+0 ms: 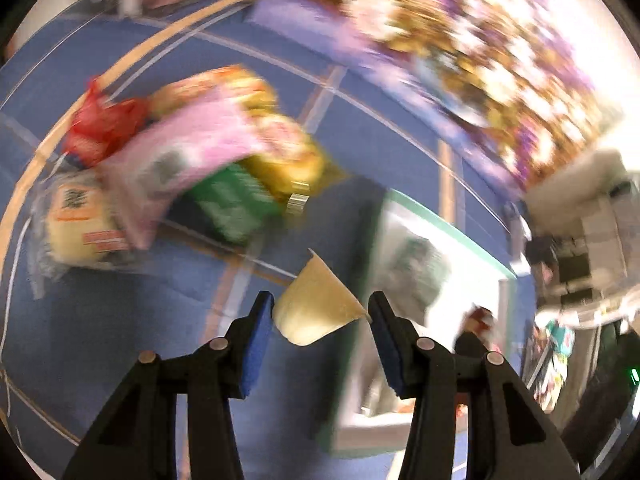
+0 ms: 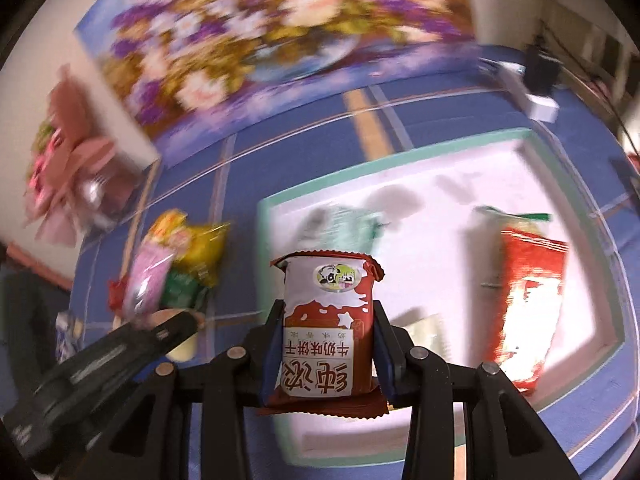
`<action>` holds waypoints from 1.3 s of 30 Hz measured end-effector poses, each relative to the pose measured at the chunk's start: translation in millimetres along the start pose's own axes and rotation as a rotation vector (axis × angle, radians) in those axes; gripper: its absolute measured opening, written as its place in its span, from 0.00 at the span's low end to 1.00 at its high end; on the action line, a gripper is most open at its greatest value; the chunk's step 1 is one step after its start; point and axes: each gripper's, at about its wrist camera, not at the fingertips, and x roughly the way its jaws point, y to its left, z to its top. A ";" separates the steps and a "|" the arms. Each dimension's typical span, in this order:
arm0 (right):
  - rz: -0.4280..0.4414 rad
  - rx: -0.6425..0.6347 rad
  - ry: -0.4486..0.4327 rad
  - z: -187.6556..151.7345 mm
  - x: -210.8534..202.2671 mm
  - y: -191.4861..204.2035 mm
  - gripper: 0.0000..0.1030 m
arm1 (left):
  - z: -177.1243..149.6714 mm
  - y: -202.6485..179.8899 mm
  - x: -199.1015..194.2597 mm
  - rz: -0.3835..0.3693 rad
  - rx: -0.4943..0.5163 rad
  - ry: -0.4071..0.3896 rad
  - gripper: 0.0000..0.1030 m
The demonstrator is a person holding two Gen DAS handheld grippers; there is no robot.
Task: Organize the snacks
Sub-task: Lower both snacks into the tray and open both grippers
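Note:
My left gripper (image 1: 320, 312) is shut on a cream pudding cup (image 1: 316, 306), held tilted above the blue tablecloth. My right gripper (image 2: 326, 320) is shut on a red-and-white biscuit packet (image 2: 326, 332), held upright over the near edge of the white tray (image 2: 420, 160) with the green rim. In the tray lie a red snack bag (image 2: 528, 304) and a pale green packet (image 2: 344, 224). A pile of snacks (image 1: 180, 160) lies on the cloth left of the tray: pink, green, yellow and red packets. The left gripper also shows in the right wrist view (image 2: 120, 356).
A floral painting (image 2: 260, 32) leans against the wall behind the table. A pink flower bunch (image 2: 68, 152) stands at the far left. A small white box (image 2: 540, 108) sits at the back right. The tray also shows in the left wrist view (image 1: 440, 232).

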 end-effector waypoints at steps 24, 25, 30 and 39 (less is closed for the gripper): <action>-0.024 0.182 0.031 8.9 11.3 -74.0 0.41 | -40.2 -65.8 41.6 0.035 0.252 0.098 0.49; -0.025 0.183 0.034 9.1 12.7 -73.6 0.41 | -39.8 -65.7 40.6 0.034 0.253 0.097 0.49; -0.020 0.170 0.032 9.9 10.9 -71.9 0.41 | -39.5 -67.2 38.6 0.036 0.262 0.093 0.49; -0.023 0.159 0.016 10.9 4.2 -68.8 0.41 | -33.0 -66.3 25.5 0.046 0.262 0.051 0.56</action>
